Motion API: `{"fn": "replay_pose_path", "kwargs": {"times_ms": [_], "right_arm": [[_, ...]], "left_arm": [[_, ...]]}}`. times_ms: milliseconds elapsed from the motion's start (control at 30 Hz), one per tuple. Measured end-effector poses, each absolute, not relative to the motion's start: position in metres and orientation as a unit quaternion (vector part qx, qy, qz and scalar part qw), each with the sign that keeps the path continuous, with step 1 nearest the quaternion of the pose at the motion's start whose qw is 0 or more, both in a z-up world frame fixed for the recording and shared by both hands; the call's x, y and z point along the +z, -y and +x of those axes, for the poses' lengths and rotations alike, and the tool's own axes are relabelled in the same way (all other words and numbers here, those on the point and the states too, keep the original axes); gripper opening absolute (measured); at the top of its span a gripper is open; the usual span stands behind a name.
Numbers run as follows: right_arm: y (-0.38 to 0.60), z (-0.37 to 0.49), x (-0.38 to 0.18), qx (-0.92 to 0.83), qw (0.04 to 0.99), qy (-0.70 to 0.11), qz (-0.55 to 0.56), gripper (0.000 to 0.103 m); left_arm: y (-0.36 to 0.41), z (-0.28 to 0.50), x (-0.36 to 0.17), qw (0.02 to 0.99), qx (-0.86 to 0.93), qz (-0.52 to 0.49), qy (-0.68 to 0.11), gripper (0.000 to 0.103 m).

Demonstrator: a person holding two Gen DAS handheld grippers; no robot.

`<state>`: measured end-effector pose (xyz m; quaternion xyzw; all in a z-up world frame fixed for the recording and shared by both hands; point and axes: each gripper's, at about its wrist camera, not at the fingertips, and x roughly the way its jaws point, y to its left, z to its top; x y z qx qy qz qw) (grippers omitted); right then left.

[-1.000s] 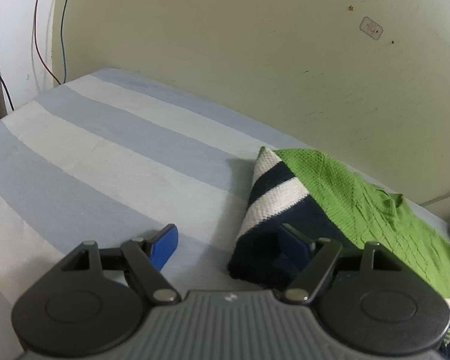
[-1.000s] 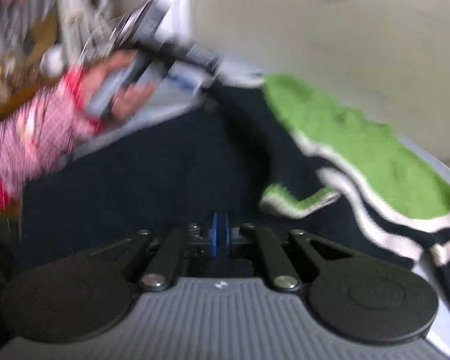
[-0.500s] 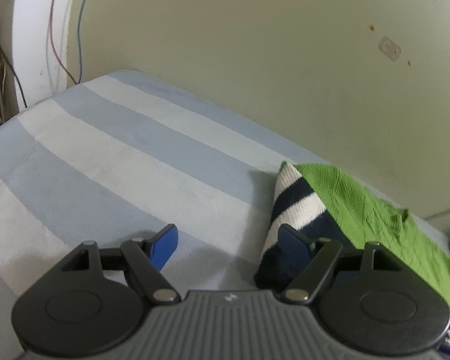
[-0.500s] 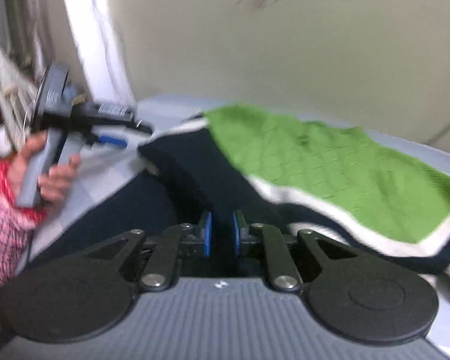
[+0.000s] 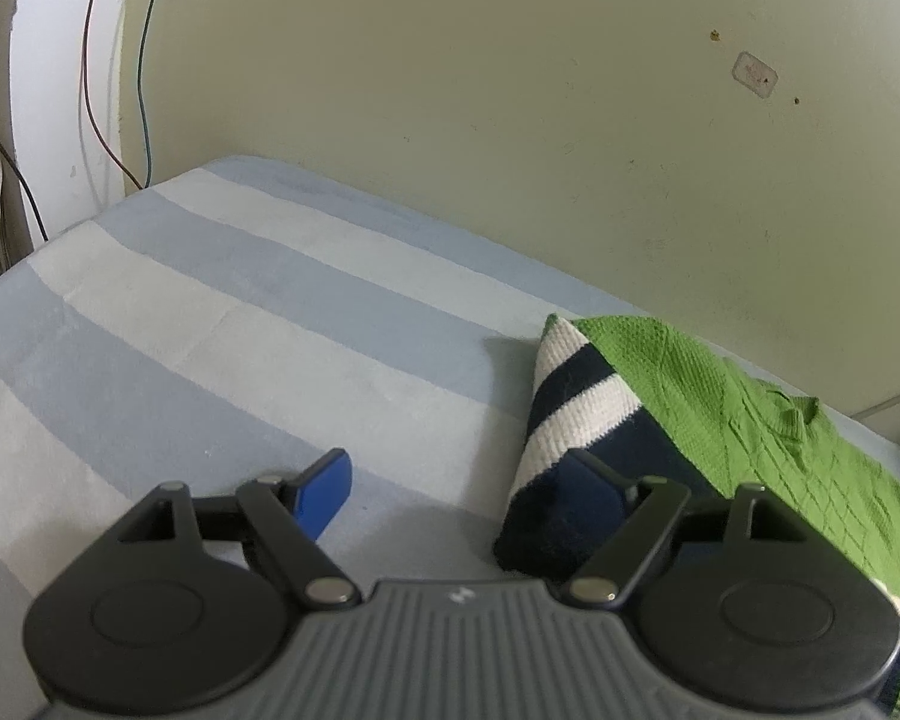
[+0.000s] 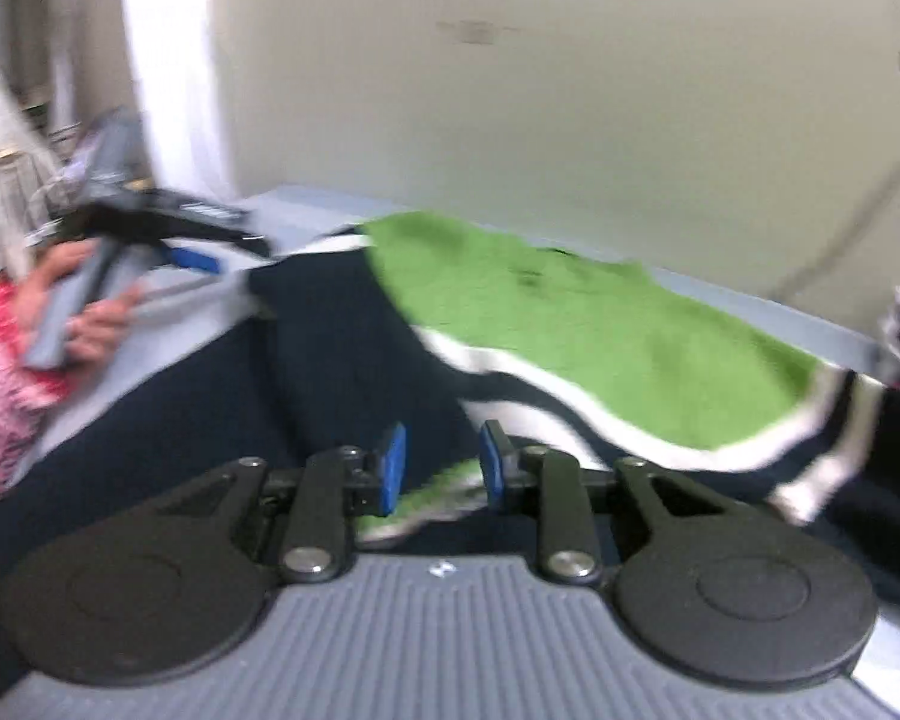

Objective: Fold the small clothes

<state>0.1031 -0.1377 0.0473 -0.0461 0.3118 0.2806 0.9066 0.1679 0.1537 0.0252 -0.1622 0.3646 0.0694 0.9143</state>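
Your sweater lay on the striped bed cover, close to the wall, and it looked to me only partly folded. One dark side with white bands was turned up over the green part, so I judged that a first fold was made or nearly made. The rest was still loose: in the right wrist view much dark knit spread toward you and a striped edge curled at the far right, so more folding and some smoothing remained, as I judged.

Your left gripper was wide open and held nothing. One blue pad stood over the bare cover, and the other finger was just at the dark corner of the sweater; I could not tell if it touched.

Your right gripper was open only a little, with a small gap between its pads. A green and white piece of the knit lay just under this gap, but nothing seemed to be pinched.

The left wrist view showed you the sharp folded corner and the large free area of the cover on the left side, which the other view did not show. The right wrist view, though blurred, showed the whole width of the sweater, and also your left hand holding the other gripper beside the garment.
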Motion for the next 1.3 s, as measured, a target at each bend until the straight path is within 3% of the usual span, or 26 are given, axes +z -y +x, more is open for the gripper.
{"fn": "replay_pose_path", "kwargs": {"times_ms": [133, 200, 333, 533, 600, 700, 800, 1000, 1300], "right_arm": [[0.128, 0.117, 0.023, 0.266, 0.897, -0.346, -0.062, 0.029], [0.122, 0.114, 0.022, 0.271, 0.900, -0.334, -0.069, 0.012], [0.118, 0.110, 0.042, 0.253, 0.918, -0.278, -0.123, 0.011], [0.139, 0.178, 0.067, 0.149, 0.948, -0.229, -0.166, 0.011], [0.149, 0.207, 0.054, 0.118, 0.945, -0.259, -0.163, 0.012], [0.156, 0.229, 0.026, 0.117, 0.928, -0.327, -0.134, 0.023], [0.161, 0.219, 0.022, 0.108, 0.938, -0.307, -0.118, 0.036], [0.208, 0.191, 0.042, 0.094, 0.955, -0.280, 0.007, 0.036], [0.342, 0.070, 0.061, -0.071, 0.960, -0.169, 0.212, 0.039]], "left_arm": [[-0.154, 0.168, 0.025, 0.914, 0.071, -0.162, -0.366, 0.079], [-0.155, 0.169, 0.024, 0.913, 0.073, -0.164, -0.367, 0.079], [-0.156, 0.168, 0.025, 0.913, 0.070, -0.176, -0.361, 0.079], [-0.150, 0.169, 0.022, 0.917, 0.044, -0.195, -0.346, 0.081], [-0.142, 0.175, 0.017, 0.917, 0.043, -0.180, -0.352, 0.081], [-0.124, 0.181, 0.012, 0.924, 0.057, -0.128, -0.356, 0.081], [-0.108, 0.183, 0.007, 0.929, 0.067, -0.080, -0.354, 0.081], [-0.101, 0.186, 0.002, 0.928, 0.095, -0.049, -0.358, 0.092], [-0.127, 0.167, 0.007, 0.925, 0.080, -0.145, -0.341, 0.086]]}}
